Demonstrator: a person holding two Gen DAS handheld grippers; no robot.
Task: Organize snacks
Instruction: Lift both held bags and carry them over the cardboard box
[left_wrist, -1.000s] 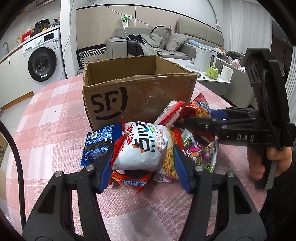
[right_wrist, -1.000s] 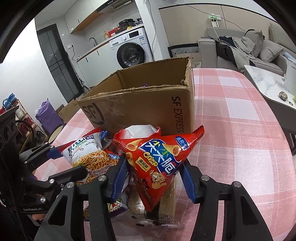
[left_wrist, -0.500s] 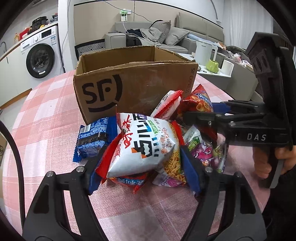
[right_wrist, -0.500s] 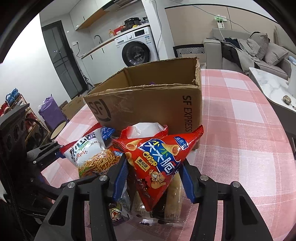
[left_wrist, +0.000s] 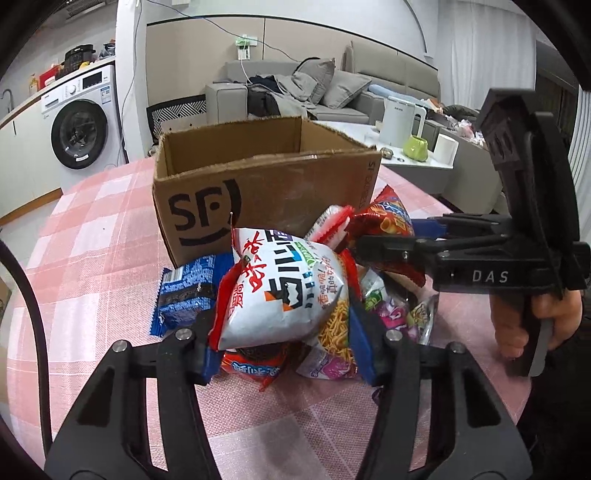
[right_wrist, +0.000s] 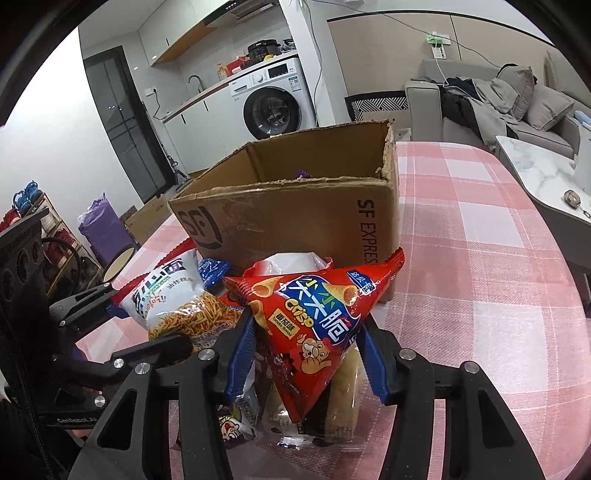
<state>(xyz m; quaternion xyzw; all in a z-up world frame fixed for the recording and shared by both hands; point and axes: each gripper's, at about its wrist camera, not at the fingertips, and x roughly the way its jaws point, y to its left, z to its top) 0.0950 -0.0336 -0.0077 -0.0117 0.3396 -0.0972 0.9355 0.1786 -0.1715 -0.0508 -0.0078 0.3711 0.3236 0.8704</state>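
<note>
Both loaded: left gripper (left_wrist: 284, 325) fingers pinching the white noodle-snack bag (left_wrist: 284, 291); right gripper (right_wrist: 306, 354) fingers pinching the red Crisp bag (right_wrist: 314, 317); open SF Express box (right_wrist: 295, 218) straight ahead, just beyond both.

Left gripper (left_wrist: 284, 332) and right gripper (right_wrist: 306, 354) each clamp a bag.

Black claws, blue pads

Left claw (left_wrist: 286, 343) and right claw (right_wrist: 306, 354): silver screws; right's body marked "DAS"; bare hand (left_wrist: 532, 325), dark sleeve.
</note>
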